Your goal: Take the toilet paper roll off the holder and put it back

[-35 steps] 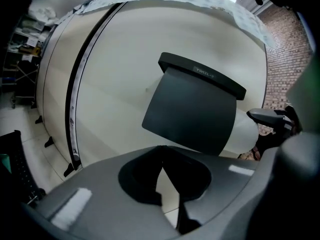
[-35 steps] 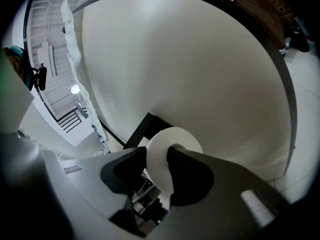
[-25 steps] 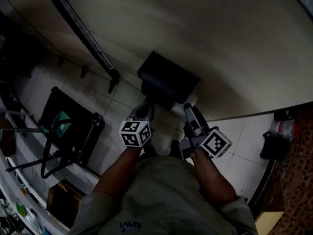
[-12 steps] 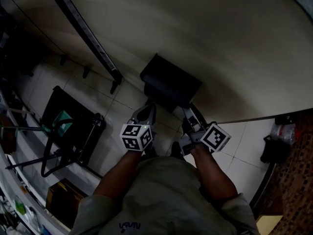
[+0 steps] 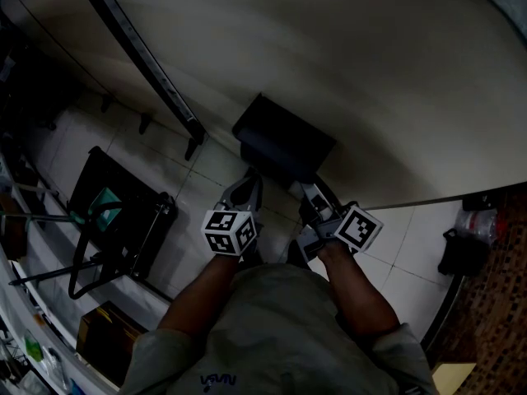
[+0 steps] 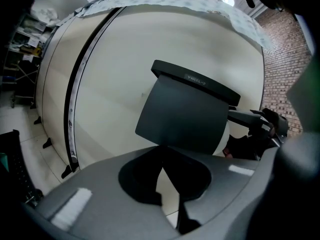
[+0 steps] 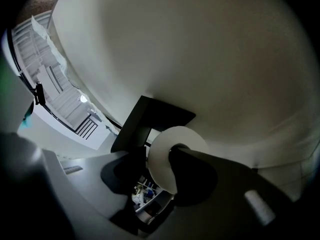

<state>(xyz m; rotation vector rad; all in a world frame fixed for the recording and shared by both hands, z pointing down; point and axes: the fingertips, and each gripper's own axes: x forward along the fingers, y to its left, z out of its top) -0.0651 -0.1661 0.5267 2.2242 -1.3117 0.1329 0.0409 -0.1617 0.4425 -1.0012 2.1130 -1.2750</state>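
White toilet paper roll [image 7: 186, 135], clear only in the right gripper view, is clenched by right tongs [image 7: 156, 156]; left tongs [image 6: 163, 167] closed.

— What sort of place is shown?

— A workroom or store fitted with a mock bathroom wall, it seems, not a real bathroom. A black paper holder [image 5: 284, 142] is seen fixed to a cream panel [image 5: 346, 56], and a toilet paper roll [image 7: 162, 159] is seen just below its cover.

— From what is that judged?

— The panel is stood on small black feet [image 5: 191, 145] on a white tiled floor [image 5: 395, 249], and its top edge is seen beneath a ceiling lamp [image 6: 226, 0]. A brick wall [image 6: 287, 59] is seen at one side, cluttered shelves [image 6: 22, 39] at the other. A black wire stand [image 5: 115, 212] and a brown box [image 5: 103, 340] are kept on the floor nearby.
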